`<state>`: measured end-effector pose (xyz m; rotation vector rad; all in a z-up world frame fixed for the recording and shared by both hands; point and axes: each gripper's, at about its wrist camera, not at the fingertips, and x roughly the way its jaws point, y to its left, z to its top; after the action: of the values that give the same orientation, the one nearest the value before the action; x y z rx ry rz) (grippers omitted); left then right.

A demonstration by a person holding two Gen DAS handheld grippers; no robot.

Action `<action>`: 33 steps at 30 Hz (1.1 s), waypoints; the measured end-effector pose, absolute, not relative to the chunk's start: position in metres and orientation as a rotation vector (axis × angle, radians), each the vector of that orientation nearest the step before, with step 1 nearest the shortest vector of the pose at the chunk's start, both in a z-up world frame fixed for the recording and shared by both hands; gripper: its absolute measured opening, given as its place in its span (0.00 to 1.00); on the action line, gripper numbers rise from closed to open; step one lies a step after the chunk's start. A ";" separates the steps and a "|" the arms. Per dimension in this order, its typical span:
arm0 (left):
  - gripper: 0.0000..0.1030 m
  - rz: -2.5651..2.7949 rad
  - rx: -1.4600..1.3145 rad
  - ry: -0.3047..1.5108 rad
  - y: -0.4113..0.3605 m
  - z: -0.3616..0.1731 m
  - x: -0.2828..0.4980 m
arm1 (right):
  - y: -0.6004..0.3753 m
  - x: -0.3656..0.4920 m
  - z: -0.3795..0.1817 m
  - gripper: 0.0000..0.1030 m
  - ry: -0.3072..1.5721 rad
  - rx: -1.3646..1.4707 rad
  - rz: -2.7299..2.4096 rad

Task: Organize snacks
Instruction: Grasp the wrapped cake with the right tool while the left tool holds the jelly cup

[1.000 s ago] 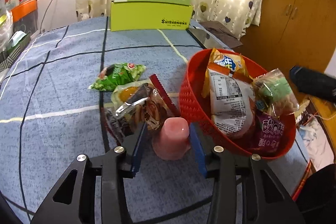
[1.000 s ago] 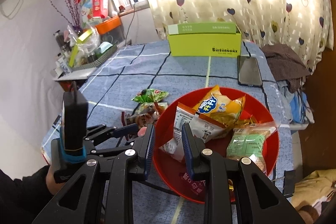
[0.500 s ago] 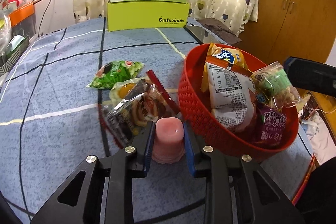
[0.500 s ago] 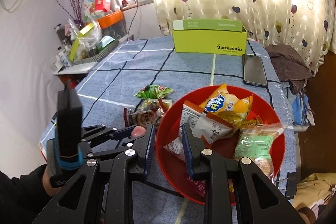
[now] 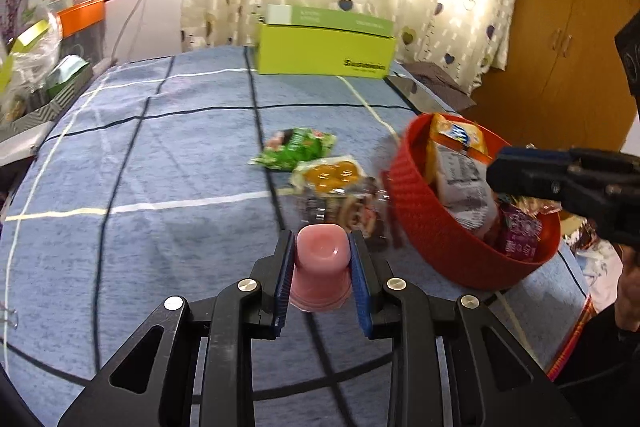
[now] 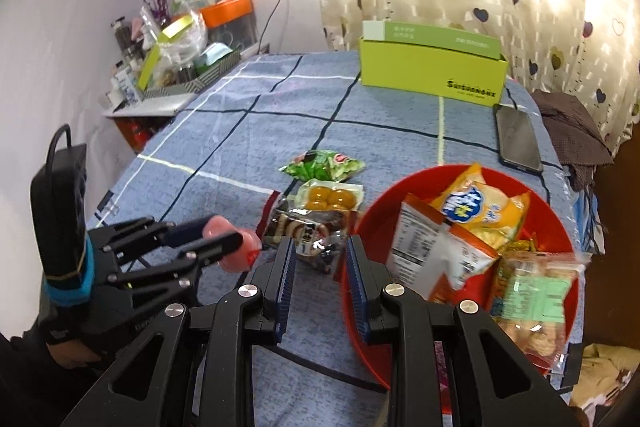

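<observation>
My left gripper is shut on a pink jelly cup and holds it above the blue cloth, left of the red basket. The cup also shows in the right wrist view. The basket holds several snack packs. Three packs lie on the cloth beside it: a green one, a clear one with yellow balls and a dark biscuit one. My right gripper is open and empty, above the basket's left rim.
A lime-green box stands at the far edge of the table. A black phone lies behind the basket. Cluttered trays and boxes stand on a side shelf at the left. A wooden cupboard is on the right.
My left gripper closed on the pink jelly cup and lifted it off the cloth, drawing back left from the basket. My right gripper stayed open over the basket rim.
</observation>
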<state>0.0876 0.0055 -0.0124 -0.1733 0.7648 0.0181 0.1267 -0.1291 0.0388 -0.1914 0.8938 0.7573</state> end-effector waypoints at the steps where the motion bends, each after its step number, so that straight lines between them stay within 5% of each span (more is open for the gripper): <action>1: 0.27 0.027 -0.176 0.765 0.009 -0.013 0.087 | -0.126 0.127 0.037 0.23 0.898 -0.200 0.763; 19: 0.27 0.046 -0.207 0.811 0.023 -0.037 0.108 | -0.110 0.125 0.030 0.25 0.926 -0.224 0.794; 25: 0.27 0.089 -0.225 0.778 0.047 -0.028 0.107 | -0.084 0.120 0.024 0.46 0.933 -0.332 0.869; 33: 0.27 0.089 -0.256 0.757 0.061 -0.021 0.085 | -0.057 0.133 -0.002 0.47 1.027 -0.393 0.783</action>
<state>0.0847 0.0610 -0.0208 -0.2556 0.7567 0.0889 0.1326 -0.0568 -0.0025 -0.3933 1.0275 0.7831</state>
